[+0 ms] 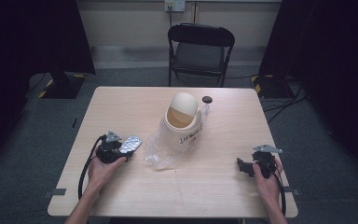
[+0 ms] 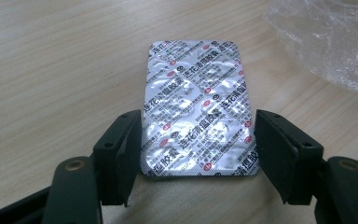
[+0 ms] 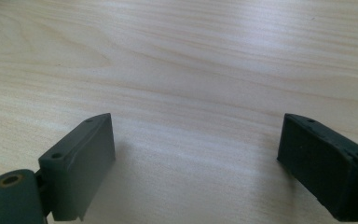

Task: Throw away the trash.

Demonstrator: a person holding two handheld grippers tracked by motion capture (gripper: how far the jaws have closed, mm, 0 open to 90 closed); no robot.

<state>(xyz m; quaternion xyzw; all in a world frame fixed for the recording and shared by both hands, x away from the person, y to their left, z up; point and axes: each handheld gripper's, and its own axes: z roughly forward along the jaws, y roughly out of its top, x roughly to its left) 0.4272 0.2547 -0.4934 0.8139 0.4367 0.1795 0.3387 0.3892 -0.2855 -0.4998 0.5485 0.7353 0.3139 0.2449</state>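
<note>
A silver foil blister pack [image 2: 198,107] with red and black print lies flat on the wooden table [image 2: 51,70]. My left gripper [image 2: 198,144] has its two black pads against the pack's long edges at its near end. In the high view the pack [image 1: 132,143] sits at the table's left, just ahead of the left gripper [image 1: 122,151]. At the right side of the table [image 1: 214,186] my right gripper [image 1: 243,167] rests low, pointing left. Its jaws stand wide apart over bare wood, with nothing between them [image 3: 196,154].
A cream bin with a swing lid [image 1: 182,122] stands at the table's centre. A crumpled clear plastic bag [image 1: 161,153] spreads from its base toward the pack, and shows at the upper right of the left gripper view [image 2: 326,42]. A small black cap [image 1: 207,99] lies behind the bin. A folding chair [image 1: 200,46] stands beyond the table.
</note>
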